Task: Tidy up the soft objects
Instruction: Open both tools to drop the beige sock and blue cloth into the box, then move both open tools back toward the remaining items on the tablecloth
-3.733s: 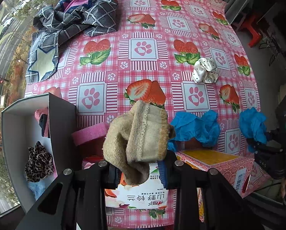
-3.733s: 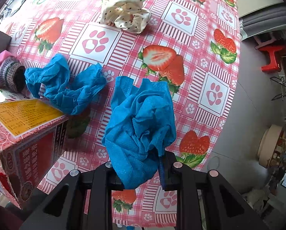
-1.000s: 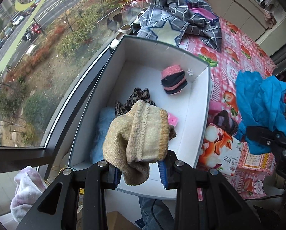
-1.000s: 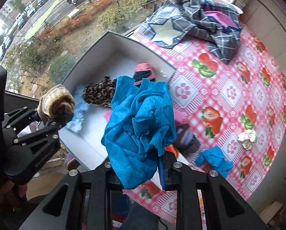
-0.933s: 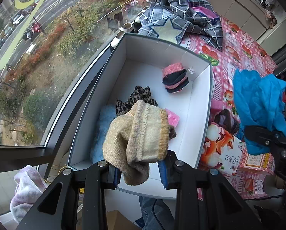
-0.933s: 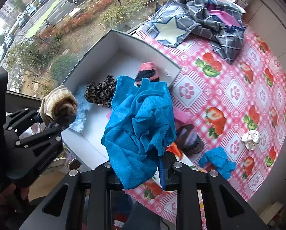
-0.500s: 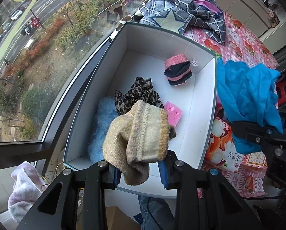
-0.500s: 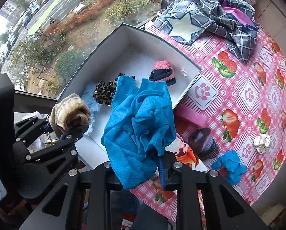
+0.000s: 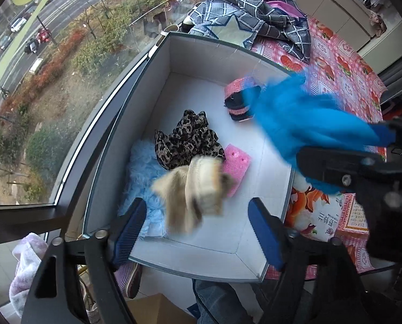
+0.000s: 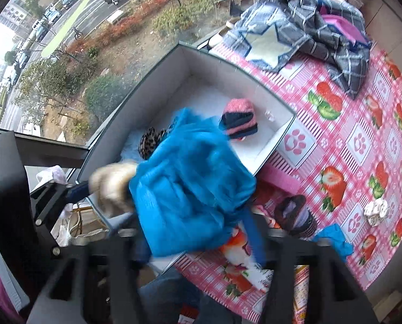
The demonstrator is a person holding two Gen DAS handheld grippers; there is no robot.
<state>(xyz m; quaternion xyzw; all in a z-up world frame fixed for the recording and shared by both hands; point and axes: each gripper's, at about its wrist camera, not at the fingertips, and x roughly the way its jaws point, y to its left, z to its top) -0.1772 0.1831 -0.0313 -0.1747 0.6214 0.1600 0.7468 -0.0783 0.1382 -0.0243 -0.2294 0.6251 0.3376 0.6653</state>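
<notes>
- Over the white box (image 9: 171,86), the left gripper (image 9: 198,216) has its blue-padded fingers (image 9: 129,225) spread wide, and the beige knit sock (image 9: 193,191) is blurred in the gap between them, touching neither pad.
- Below the sock, on the box floor, lie a leopard-print scrunchie (image 9: 187,140), a fluffy light-blue piece (image 9: 140,170) against the near-left corner, a pink sponge (image 9: 236,167) and a pink-and-black rolled sock (image 9: 238,102) toward the far right wall.
- From the right wrist view, the right gripper (image 10: 193,232) also has its fingers apart, and the blue cloth (image 10: 190,189) is blurred between and above them, over the box's near half; whether either finger touches the cloth cannot be told.
- Outside the box, on the strawberry-and-paw tablecloth (image 10: 363,140), sit a printed carton (image 10: 244,259) just beside the box's right wall, a dark striped rolled sock (image 10: 295,216), a second blue cloth (image 10: 333,237) and a white dotted scrunchie (image 10: 376,210).
- At the table's far end, a grey plaid garment (image 10: 309,29) with a star patch lies bunched by the window.
</notes>
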